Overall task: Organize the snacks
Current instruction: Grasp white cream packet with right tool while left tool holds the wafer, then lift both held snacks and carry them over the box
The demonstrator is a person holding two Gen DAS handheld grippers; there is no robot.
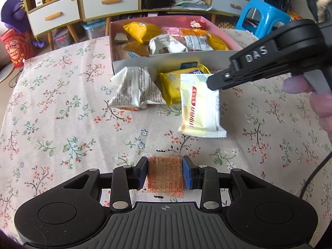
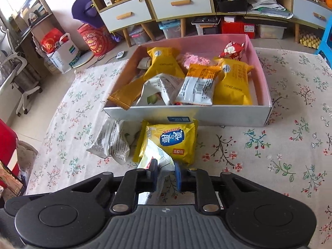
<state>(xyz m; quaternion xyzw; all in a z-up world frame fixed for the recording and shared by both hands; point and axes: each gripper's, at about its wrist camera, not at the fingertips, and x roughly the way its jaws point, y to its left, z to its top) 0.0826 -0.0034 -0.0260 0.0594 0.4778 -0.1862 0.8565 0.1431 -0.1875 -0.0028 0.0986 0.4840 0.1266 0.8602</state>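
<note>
Clamped between the blue pads of the left gripper [image 1: 165, 174], an orange wafer in clear wrap [image 1: 165, 176] sits just above the floral tablecloth [image 1: 62, 124]. Beyond it, the right gripper [image 1: 213, 84] pinches the top corner of a cream-white snack packet [image 1: 199, 108], which hangs clear of the cloth; a hand [image 1: 315, 101] grips the tool's handle. Near the box's front wall, a yellow biscuit packet [image 2: 176, 141] and a white printed packet [image 2: 112, 143] lie side by side on the cloth. Behind them stands the pink-lined cardboard box [image 2: 259, 70], holding yellow, orange and white packets and a small red one. Drawer cabinets [image 2: 145, 6] line the far wall, a blue plastic stool [image 1: 261, 18] at right.
</note>
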